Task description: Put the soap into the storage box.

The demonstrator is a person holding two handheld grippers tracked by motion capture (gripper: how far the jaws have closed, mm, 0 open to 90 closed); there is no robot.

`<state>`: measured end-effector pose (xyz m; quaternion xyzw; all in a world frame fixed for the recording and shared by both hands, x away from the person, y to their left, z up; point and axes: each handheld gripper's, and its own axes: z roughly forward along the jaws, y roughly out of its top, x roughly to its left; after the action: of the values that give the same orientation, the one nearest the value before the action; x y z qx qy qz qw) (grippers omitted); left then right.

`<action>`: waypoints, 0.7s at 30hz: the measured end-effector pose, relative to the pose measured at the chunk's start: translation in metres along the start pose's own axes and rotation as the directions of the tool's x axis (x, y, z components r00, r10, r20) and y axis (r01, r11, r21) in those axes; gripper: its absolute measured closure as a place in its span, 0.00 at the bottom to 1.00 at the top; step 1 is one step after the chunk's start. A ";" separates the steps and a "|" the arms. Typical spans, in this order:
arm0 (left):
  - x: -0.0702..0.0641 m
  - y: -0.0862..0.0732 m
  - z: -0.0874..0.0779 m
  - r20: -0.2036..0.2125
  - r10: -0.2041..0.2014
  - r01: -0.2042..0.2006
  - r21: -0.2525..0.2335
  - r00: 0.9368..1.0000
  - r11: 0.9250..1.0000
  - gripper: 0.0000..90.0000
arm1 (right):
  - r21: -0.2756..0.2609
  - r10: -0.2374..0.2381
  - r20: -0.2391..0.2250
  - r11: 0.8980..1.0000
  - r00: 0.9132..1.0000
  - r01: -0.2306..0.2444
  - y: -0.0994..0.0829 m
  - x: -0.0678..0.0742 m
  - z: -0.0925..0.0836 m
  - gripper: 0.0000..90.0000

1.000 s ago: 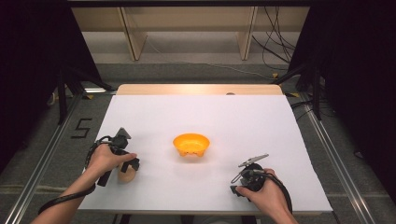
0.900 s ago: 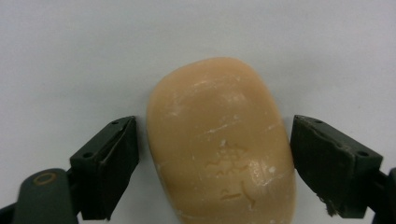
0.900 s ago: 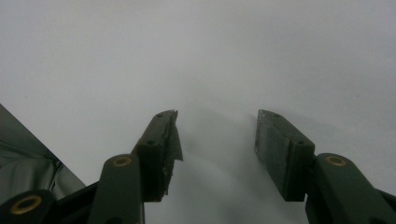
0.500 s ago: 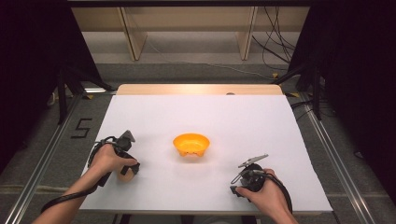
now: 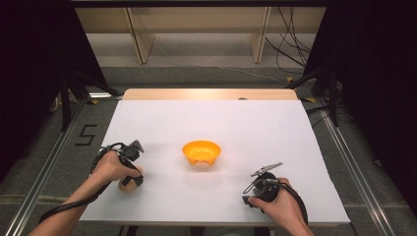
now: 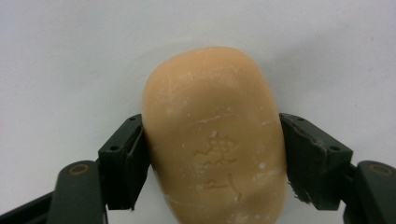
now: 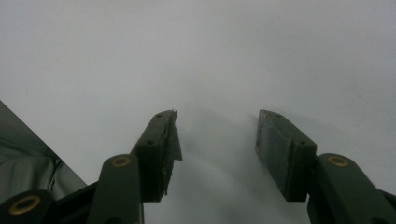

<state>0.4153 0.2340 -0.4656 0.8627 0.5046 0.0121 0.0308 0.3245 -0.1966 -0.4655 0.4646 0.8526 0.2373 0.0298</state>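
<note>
Item: tan soap bar (image 6: pixel 215 140), at the near-left of the white tabletop (image 5: pixel 255 123), clamped between the left gripper (image 6: pixel 215 163) fingers, seemingly for lifting toward the orange bowl (image 5: pixel 201 151) mid-table; right gripper (image 7: pixel 217 140) idle, fingers spread, empty.

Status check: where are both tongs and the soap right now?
Left tongs closed on the soap bar at the table's near-left. Right tongs open, empty, near-right. Orange bowl mid-table, nothing between.
</note>
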 end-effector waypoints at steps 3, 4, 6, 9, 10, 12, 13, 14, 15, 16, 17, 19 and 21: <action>0.001 -0.001 0.002 0.000 0.036 -0.036 -0.028 0.999 0.999 0.32 | -0.002 -0.003 0.000 1.000 1.000 0.003 0.000 0.000 0.000 0.53; 0.001 0.000 0.001 0.004 0.057 -0.057 -0.019 0.998 0.998 0.32 | -0.003 -0.005 0.000 1.000 1.000 0.005 0.000 0.000 0.000 0.53; 0.001 -0.001 0.001 0.005 0.068 -0.068 -0.030 0.998 0.997 0.32 | -0.005 -0.002 -0.001 1.000 1.000 0.002 0.000 0.000 0.000 0.53; 0.000 -0.003 0.001 0.011 0.067 -0.067 -0.042 0.998 0.997 0.33 | -0.005 -0.002 -0.001 1.000 1.000 0.002 0.000 0.000 0.000 0.53; 0.002 -0.003 -0.001 0.012 0.106 -0.106 -0.042 0.994 0.994 0.33 | -0.005 -0.003 0.000 1.000 1.000 0.003 0.000 0.000 0.000 0.53; 0.002 -0.003 -0.002 0.011 0.113 -0.113 -0.032 0.994 0.993 0.34 | -0.005 -0.002 0.000 1.000 1.000 0.002 0.000 0.000 0.000 0.53; 0.001 -0.003 -0.002 0.010 0.106 -0.106 -0.044 0.994 0.993 0.34 | -0.005 -0.002 0.000 1.000 1.000 0.002 0.000 0.000 0.000 0.53; 0.001 -0.004 -0.001 0.007 0.105 -0.105 -0.044 0.994 0.994 0.34 | -0.005 -0.002 0.000 1.000 1.000 0.002 0.000 0.000 0.000 0.53; 0.002 -0.004 -0.002 0.006 0.118 -0.118 -0.031 0.993 0.993 0.34 | -0.004 -0.002 0.000 1.000 1.000 0.002 0.000 0.001 0.000 0.52; 0.003 -0.004 0.000 0.013 0.115 -0.114 -0.024 0.993 0.993 0.35 | -0.004 -0.002 0.000 1.000 1.000 0.002 0.000 0.001 0.000 0.52; 0.003 -0.004 0.000 0.013 0.115 -0.114 -0.024 0.993 0.993 0.35 | -0.004 -0.002 0.000 1.000 1.000 0.002 0.000 0.001 0.000 0.52; 0.002 -0.005 0.000 0.029 0.074 -0.074 -0.026 0.997 0.997 0.35 | -0.004 -0.001 0.000 1.000 1.000 0.001 0.000 0.001 0.000 0.52; 0.004 -0.003 0.000 0.011 0.107 -0.107 -0.032 0.994 0.994 0.35 | 0.000 -0.001 0.002 1.000 1.000 0.001 0.000 0.001 0.000 0.52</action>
<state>0.4140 0.2388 -0.4662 0.8880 0.4571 0.0164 0.0468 0.3245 -0.1959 -0.4656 0.4643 0.8528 0.2369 0.0311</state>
